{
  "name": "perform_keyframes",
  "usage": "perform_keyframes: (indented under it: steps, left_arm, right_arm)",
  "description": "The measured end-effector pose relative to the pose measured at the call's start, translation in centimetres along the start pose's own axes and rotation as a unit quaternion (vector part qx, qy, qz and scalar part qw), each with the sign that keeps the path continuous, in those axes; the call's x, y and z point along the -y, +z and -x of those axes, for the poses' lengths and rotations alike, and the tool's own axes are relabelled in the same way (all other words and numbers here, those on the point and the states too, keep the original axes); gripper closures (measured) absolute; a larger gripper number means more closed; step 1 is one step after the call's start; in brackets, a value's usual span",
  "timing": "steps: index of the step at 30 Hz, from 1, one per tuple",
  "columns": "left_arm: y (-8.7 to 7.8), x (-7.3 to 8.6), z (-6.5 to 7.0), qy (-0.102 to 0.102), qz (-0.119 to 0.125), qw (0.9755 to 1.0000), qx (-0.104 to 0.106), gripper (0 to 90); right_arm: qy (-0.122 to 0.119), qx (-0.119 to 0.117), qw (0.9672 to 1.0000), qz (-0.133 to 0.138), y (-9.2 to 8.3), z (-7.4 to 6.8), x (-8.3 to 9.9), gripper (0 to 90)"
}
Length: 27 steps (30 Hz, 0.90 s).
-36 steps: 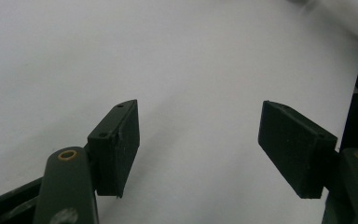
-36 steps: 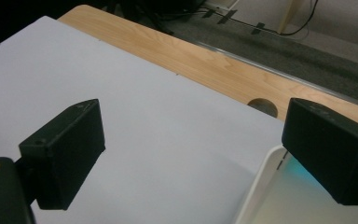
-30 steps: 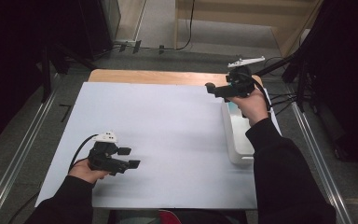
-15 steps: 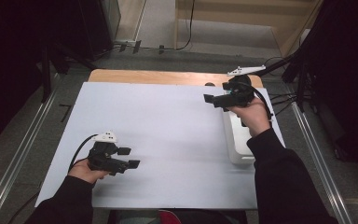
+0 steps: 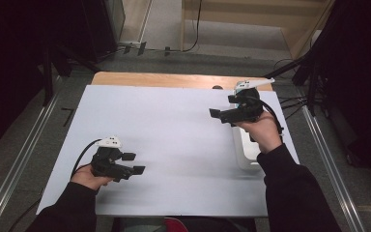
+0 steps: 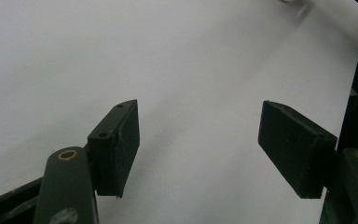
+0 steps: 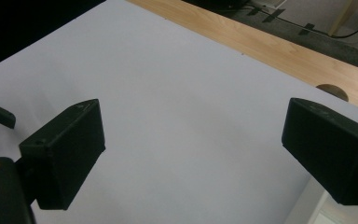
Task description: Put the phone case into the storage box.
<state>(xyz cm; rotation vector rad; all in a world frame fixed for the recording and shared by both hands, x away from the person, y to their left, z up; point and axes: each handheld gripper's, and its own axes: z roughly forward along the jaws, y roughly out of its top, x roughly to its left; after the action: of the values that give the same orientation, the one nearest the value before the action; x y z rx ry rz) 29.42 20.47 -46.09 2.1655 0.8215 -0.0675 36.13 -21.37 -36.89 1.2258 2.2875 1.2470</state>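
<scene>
The left gripper (image 5: 134,163) sat low over the near left part of the table, held in the person's left hand (image 5: 88,175), its two black jaws standing well apart with nothing between them. In the left gripper view the same jaws rose from the bottom edge, wide open over bare white surface. A black cable trailed from its back toward the person.

The right gripper (image 5: 216,114) was held above the far right part of the table in the right hand (image 5: 261,134), pointing toward the table's left side. Its jaws were also apart and empty — the right gripper view showed them spread wide with only the white sheet (image 5: 174,145) behind them. A grey three-cornered plate sat on top of this gripper.

Just beside and partly under the right hand lay a white tray (image 5: 241,150), long and narrow, set along the right edge of the sheet; its contents could not be made out. The gripper was not touching it.

The white sheet covered most of the wooden table (image 5: 174,79), whose bare wood showed as a strip along the far edge. A small round hole (image 7: 332,90) sat in that strip — seen in the right gripper view near the right jaw. Both of the person's sleeves were dark.
</scene>
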Motion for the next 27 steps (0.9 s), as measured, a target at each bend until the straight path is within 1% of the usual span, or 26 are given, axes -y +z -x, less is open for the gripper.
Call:
perform_keyframes:
  steps: [4,5,7,10,14,17,20,25,27]
  left_arm:
    - [0.0,0.0,0.0,0.001,0.0,1.0,0.0,29.0]
    - [0.0,0.0,0.0,0.0,0.0,1.0,0.0,29.0]
    - [0.0,0.0,0.0,0.0,0.0,1.0,0.0,29.0]
    - [0.0,0.0,0.0,0.001,0.0,1.0,0.0,29.0]
    - [0.0,0.0,0.1,0.0,0.003,1.0,0.002,29.0]
    - [0.0,-0.1,0.1,0.003,-0.001,1.0,0.001,29.0]
    - [0.0,0.0,0.1,0.002,0.001,1.0,0.003,29.0]
    - [-0.1,-0.1,0.1,0.005,0.0,1.0,0.003,29.0]
    - [-0.1,-0.1,0.1,0.005,-0.001,1.0,0.002,29.0]
  right_arm:
    - [-0.003,-0.009,1.0,-0.002,-0.1,-0.4,0.6,4.8]
    - [-0.006,-0.008,0.9999,-0.002,0.0,-0.5,0.7,4.8]
    - [-0.004,-0.006,0.9999,-0.008,0.0,-0.6,1.0,4.7]
    - [0.002,-0.013,0.9999,-0.003,0.1,-0.7,1.6,4.8]
    - [-0.003,-0.012,0.9999,-0.008,0.2,-1.0,2.2,4.8]
    - [-0.004,-0.021,0.9997,-0.008,0.3,-1.4,2.7,4.8]
    - [-0.008,-0.027,0.9996,-0.008,0.5,-1.7,3.2,4.8]
    - [-0.008,-0.036,0.9993,-0.003,0.5,-2.1,3.8,4.8]
    - [-0.008,-0.04,0.9992,-0.005,0.5,-2.4,4.0,4.8]
